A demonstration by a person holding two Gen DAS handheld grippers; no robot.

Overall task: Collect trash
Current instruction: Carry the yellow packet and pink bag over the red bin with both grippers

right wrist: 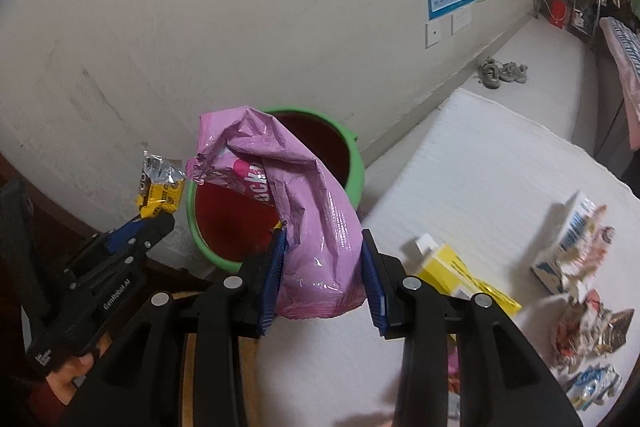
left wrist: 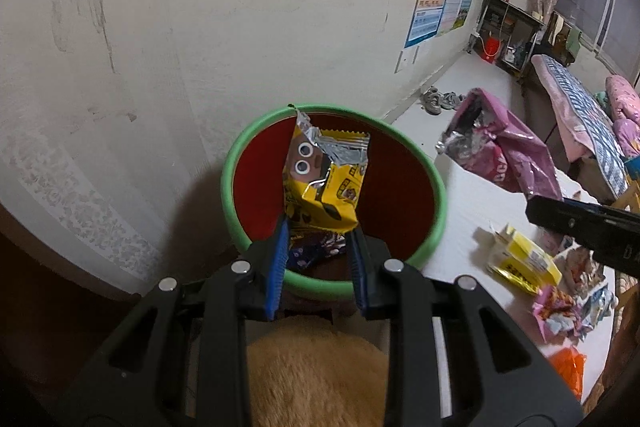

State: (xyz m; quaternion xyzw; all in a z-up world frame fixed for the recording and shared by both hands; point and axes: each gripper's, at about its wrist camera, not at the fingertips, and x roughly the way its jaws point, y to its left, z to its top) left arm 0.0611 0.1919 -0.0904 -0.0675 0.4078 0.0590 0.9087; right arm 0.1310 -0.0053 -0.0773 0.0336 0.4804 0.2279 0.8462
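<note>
My left gripper (left wrist: 318,227) is shut on a torn yellow snack wrapper (left wrist: 324,179) and holds it over the mouth of a green-rimmed red bin (left wrist: 400,171). A dark wrapper (left wrist: 316,249) lies inside the bin. My right gripper (right wrist: 324,239) is shut on a crumpled pink snack bag (right wrist: 316,227), held just in front of the same bin (right wrist: 356,167). In the right wrist view, the left gripper (right wrist: 160,219) with its yellow wrapper (right wrist: 158,187) sits left of the bin. From the left wrist camera, the pink bag (left wrist: 500,151) hangs right of the bin.
The bin stands against a marked white wall (left wrist: 160,27). On the white mattress (right wrist: 480,167) to the right lie a yellow box (right wrist: 456,267), several crumpled wrappers (right wrist: 584,323) and a white-blue carton (right wrist: 568,239). Shoes (right wrist: 500,71) sit by the wall; a bed (left wrist: 580,107) and shelves stand farther off.
</note>
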